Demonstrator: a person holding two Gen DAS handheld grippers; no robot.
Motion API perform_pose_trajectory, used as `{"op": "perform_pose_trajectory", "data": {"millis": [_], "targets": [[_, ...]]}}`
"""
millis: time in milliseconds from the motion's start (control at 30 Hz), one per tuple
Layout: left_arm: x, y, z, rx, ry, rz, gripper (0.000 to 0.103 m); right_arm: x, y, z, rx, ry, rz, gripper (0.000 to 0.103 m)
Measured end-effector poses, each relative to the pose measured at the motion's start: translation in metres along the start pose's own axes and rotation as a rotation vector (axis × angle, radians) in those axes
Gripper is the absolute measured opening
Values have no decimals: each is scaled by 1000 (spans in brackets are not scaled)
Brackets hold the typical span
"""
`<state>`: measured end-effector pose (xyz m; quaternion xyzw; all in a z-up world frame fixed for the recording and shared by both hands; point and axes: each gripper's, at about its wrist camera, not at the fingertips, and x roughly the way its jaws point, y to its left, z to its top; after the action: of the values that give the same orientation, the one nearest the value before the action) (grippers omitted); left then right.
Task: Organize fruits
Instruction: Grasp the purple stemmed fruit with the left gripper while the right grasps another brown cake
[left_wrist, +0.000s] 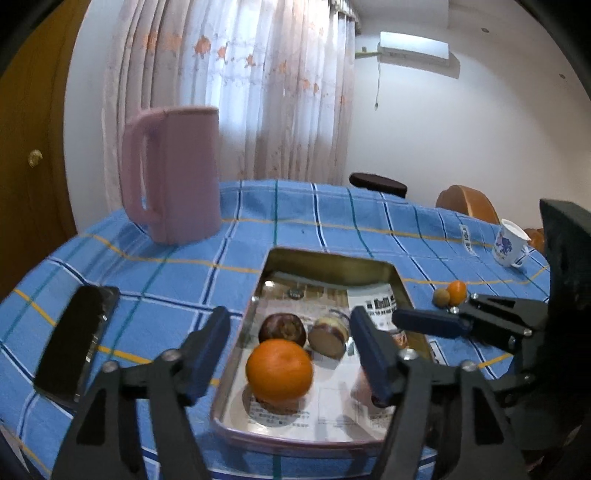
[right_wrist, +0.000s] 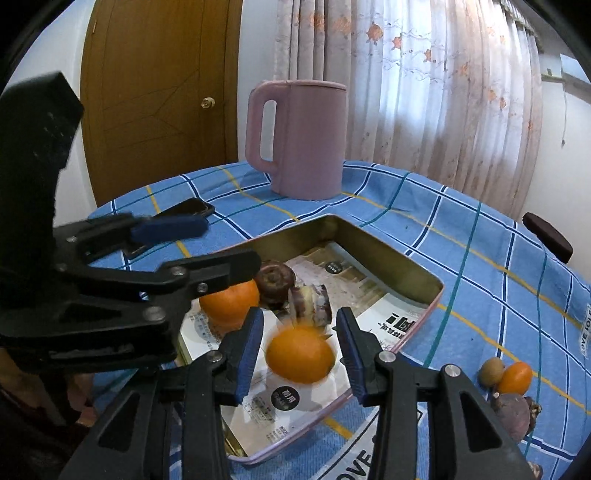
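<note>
On the table with the blue checked cloth (left_wrist: 314, 218), a pink jug (left_wrist: 177, 173) stands at the left. The flat tin tray (left_wrist: 325, 262) holds an orange (left_wrist: 279, 371), a dark round fruit (left_wrist: 282, 326) and a cut piece (left_wrist: 328, 332). The left tool (left_wrist: 291, 354) is released around the orange. The right tool (right_wrist: 301, 345) is released, with a blurry second orange (right_wrist: 300, 354) between its pads. The cloth says "LOVE".
</note>
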<state>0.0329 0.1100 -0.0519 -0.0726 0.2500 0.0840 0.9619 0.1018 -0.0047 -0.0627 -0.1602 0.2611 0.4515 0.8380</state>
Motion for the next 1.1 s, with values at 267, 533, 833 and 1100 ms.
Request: {"op": "perform_pose_trajectory", "data": {"millis": [267, 533, 833, 1100], "targets": [[-14, -16, 8, -12, -46, -40, 89, -51, -23, -17, 76, -63, -101, 50], [-3, -74, 5, 53, -13, -132, 95, -109, -107, -78, 309, 7, -409, 53], [13, -124, 4, 138, 40, -166, 96, -98, -138, -94, 448, 78, -364, 53], [26, -156, 4, 202, 59, -181, 97, -87, -152, -102, 501, 127, -313, 35]]}}
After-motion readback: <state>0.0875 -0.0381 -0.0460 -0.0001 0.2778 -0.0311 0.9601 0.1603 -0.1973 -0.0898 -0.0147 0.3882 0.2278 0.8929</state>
